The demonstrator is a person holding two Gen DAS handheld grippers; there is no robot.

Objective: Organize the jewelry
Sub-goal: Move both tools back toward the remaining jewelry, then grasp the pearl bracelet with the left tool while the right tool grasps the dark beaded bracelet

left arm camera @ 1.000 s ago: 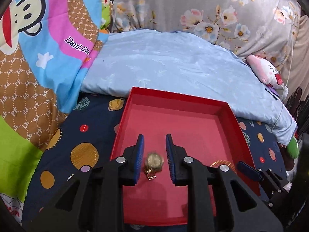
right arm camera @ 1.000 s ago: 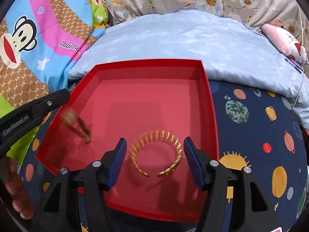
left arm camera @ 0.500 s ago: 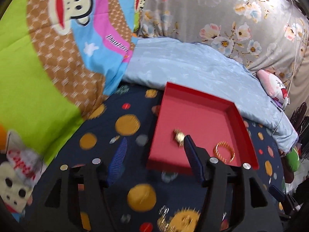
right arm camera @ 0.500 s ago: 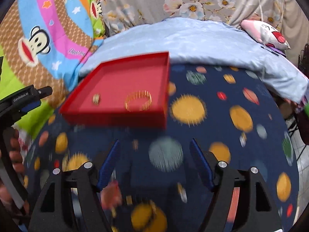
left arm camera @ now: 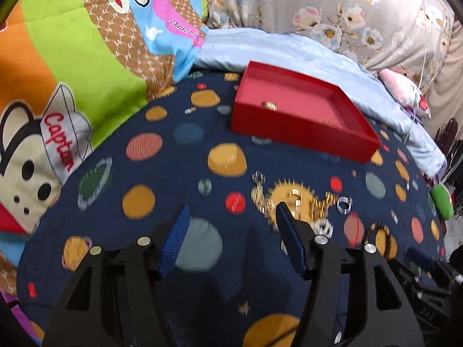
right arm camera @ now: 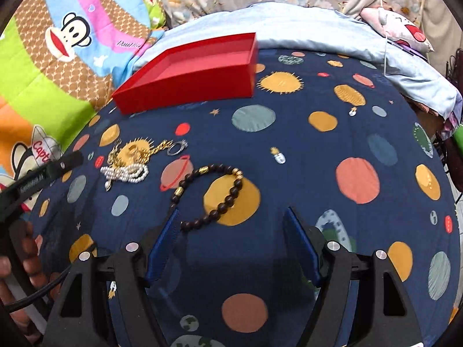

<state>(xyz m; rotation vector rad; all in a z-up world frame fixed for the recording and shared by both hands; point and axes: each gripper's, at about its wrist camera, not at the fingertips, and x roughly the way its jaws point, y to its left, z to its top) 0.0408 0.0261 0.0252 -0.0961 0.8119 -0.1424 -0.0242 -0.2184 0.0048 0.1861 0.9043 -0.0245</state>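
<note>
Left wrist view: the left gripper (left arm camera: 233,238) has its jaws wide apart with nothing between them, only navy planet-print bedding (left arm camera: 162,179). They opened within the last second and have since held that width, and the right gripper's jaws widened a little too. Just past the right-hand finger lies a blurred tangle of jewelry (left arm camera: 292,201) — gold chain links and a silver ring (left arm camera: 345,204) can be picked out, little else. Higher, right of centre, sits the red tray (left arm camera: 301,128); a small gold piece (left arm camera: 270,105) lies inside near its near wall, and a second gold glint further right is mostly hidden by that wall.

Right wrist view, by contrast, is sharp. The right gripper (right arm camera: 231,241) is also spread wide and empty; a dark beaded bracelet (right arm camera: 220,193) curves on the bedding just ahead of its left-hand finger, its tail end close beside that fingertip. Further out, at left centre, are a pearl strand (right arm camera: 127,173), a gold chain (right arm camera: 139,151) and the silver ring. From here the tray (right arm camera: 188,84) shows only its outer wall — its contents cannot be seen. The other gripper's black arm and a person's fingers (right arm camera: 29,254) are cut off at the left edge.
</note>
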